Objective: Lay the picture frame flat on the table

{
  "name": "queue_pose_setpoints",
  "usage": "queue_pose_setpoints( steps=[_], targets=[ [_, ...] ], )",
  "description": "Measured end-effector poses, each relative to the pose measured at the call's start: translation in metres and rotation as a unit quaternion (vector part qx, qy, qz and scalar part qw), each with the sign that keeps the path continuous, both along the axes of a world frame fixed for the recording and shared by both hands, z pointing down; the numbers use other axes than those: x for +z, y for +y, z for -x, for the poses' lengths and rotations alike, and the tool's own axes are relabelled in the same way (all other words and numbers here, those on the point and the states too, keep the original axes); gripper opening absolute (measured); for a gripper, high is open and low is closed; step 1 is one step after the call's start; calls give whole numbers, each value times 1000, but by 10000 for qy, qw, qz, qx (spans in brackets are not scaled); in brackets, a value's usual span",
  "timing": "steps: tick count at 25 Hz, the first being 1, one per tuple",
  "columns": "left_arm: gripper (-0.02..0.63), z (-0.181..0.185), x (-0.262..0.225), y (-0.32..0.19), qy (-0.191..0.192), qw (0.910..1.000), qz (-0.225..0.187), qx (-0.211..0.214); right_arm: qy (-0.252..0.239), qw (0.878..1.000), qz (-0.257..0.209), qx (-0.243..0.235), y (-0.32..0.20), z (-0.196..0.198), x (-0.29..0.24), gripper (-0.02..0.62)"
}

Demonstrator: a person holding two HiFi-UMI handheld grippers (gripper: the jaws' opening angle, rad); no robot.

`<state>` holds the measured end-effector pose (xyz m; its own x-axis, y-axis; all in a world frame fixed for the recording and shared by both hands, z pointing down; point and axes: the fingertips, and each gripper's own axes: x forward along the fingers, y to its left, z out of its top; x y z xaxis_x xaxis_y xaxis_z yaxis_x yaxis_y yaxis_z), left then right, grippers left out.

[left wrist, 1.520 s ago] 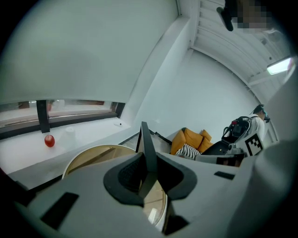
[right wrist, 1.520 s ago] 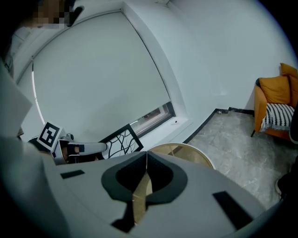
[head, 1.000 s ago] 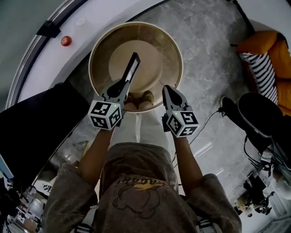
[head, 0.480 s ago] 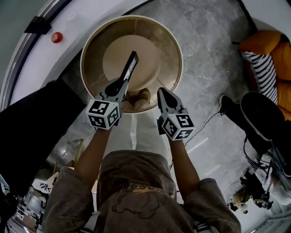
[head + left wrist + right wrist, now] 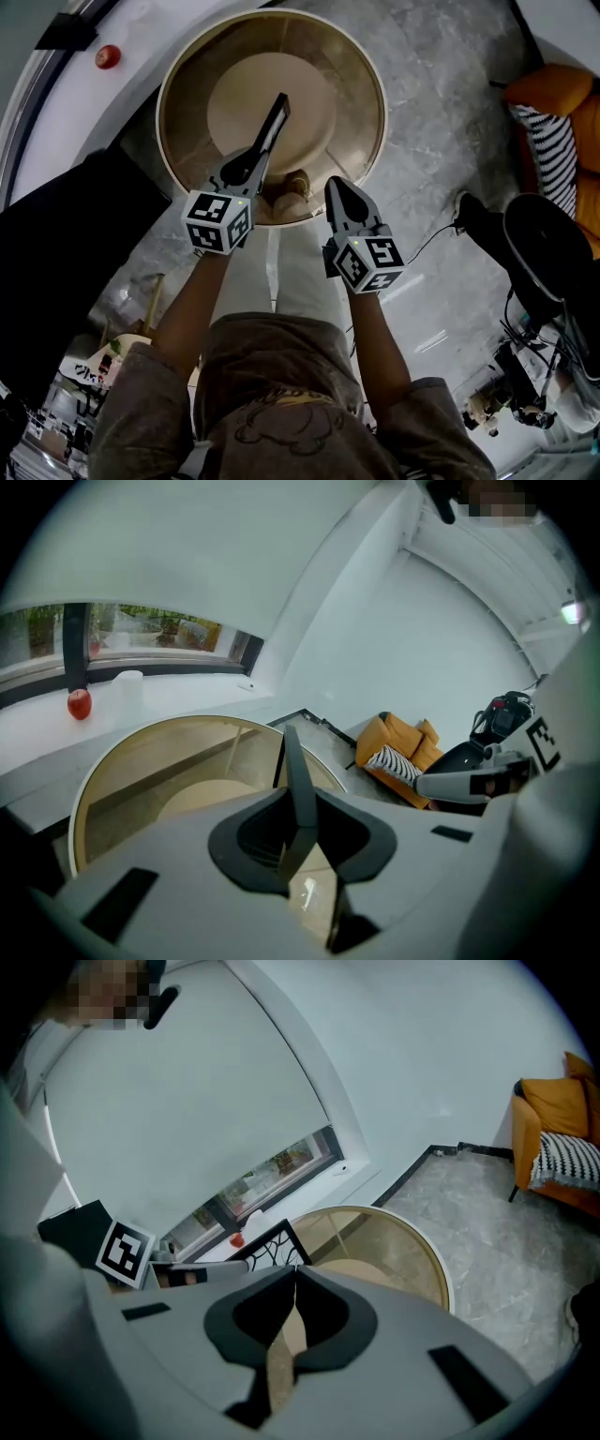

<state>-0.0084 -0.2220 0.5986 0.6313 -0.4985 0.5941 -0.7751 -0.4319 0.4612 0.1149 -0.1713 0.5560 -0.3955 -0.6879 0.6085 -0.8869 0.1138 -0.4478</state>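
Placement of the picture frame [image 5: 275, 120] on the round glass-topped bench [image 5: 352, 89], step in hand: bringing the frame down to the surface. The left hand-held gripper [image 5: 255, 159] is clamped on one end of the frame, its jaws only partly apart because the frame's thin edge fills the gap between them. The frame stands on edge in the grip and points away from the person, so in the head view it reads as a narrow dark bar over the middle of the bench. Whether its lower edge already touches the glass cannot be told from these views.

The right hand-held gripper [image 5: 337, 185] hangs just beside the left one, over the near rim of the bench. Its jaws are together with nothing between them (the patterned face of the frame shows just beyond them, in that gripper's own view).

To do the step well, the frame's far lower edge should probably meet the glass first, well inside the rim. The left wrist can then roll so that the broad face tips down slowly onto the surface. The grip is best kept until the face lies fully supported, since a hard top would punish a drop. The idle right gripper could steady the free end.
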Motion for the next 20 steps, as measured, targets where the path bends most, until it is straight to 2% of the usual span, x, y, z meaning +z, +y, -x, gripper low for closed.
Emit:
queue_pose_setpoints(
  steps=[13, 20],
  targets=[
    [75, 0, 62, 0, 23, 9998, 184, -106, -49, 9997, 220, -12, 6, 8, 38, 20],
    [75, 2, 72, -4, -9, 9998, 153, 101, -84, 9995, 292, 34, 3, 13, 54, 20]
  ],
)
